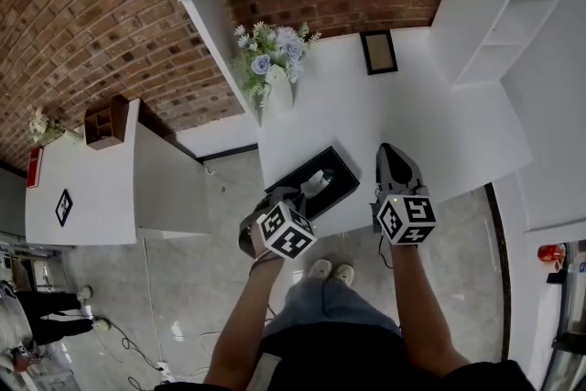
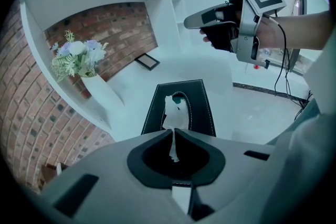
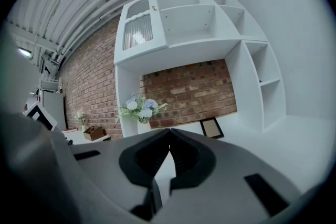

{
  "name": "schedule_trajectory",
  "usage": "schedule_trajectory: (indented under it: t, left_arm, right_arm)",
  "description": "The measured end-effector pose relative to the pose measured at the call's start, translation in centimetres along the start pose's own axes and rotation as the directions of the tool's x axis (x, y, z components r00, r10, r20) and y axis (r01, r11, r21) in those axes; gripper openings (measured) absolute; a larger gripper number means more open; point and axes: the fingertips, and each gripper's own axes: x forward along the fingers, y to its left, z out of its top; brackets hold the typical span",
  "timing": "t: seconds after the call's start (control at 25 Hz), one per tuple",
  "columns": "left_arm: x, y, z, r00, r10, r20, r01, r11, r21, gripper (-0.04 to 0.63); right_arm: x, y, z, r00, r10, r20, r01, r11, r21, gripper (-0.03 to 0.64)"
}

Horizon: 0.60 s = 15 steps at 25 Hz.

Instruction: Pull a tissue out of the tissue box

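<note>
Tissue: a white sheet (image 2: 173,107) stands up out of the slot in the top of the box, and its tip is caught between the left fingers.
Box: black with pale stitching (image 2: 202,105), it lies flat by the table's (image 1: 439,124) near left corner, askew to the edges.
Left gripper: it (image 2: 174,131) tilts down over the box's near end. Its fingers (image 2: 199,139) are clenched on the tissue's upper tip, and a thin strip of the sheet hangs down between the pads.
Right gripper: it (image 1: 394,162) is held about level over the table's near edge, right of the box and apart from it. Its fingers are clenched tip to tip on nothing.
Step in hand: as I judge it, the grip is made and the pull has yet to come, since most of the sheet looks to be inside the box.
How to do it well: draw up and back in one smooth, steady line, roughly straight out of the slot. Only a narrow bit of the sheet is caught, so a jerk or a sideways drag could tear it or slip it free.
Watch for: nothing holds the box down, so it may lift or slide with the tissue. If it does, the right gripper is close enough to press on the box's far end.
Further off: a vase of flowers (image 1: 273,59) stands at the far left corner, and a dark frame (image 1: 378,51) lies near the far edge. Both are well clear of the pull.
</note>
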Motion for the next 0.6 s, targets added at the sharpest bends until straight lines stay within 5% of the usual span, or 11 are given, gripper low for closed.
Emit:
schedule_trajectory:
  t: [0.6]
  left_arm:
    - [-2.7, 1.7, 2.8, 0.984, 0.099, 0.151, -0.099, 0.995, -0.005, 0.012]
  right_arm:
    - [-0.7, -0.5, 0.1, 1.0, -0.007, 0.001, 0.007, 1.0, 0.004, 0.0]
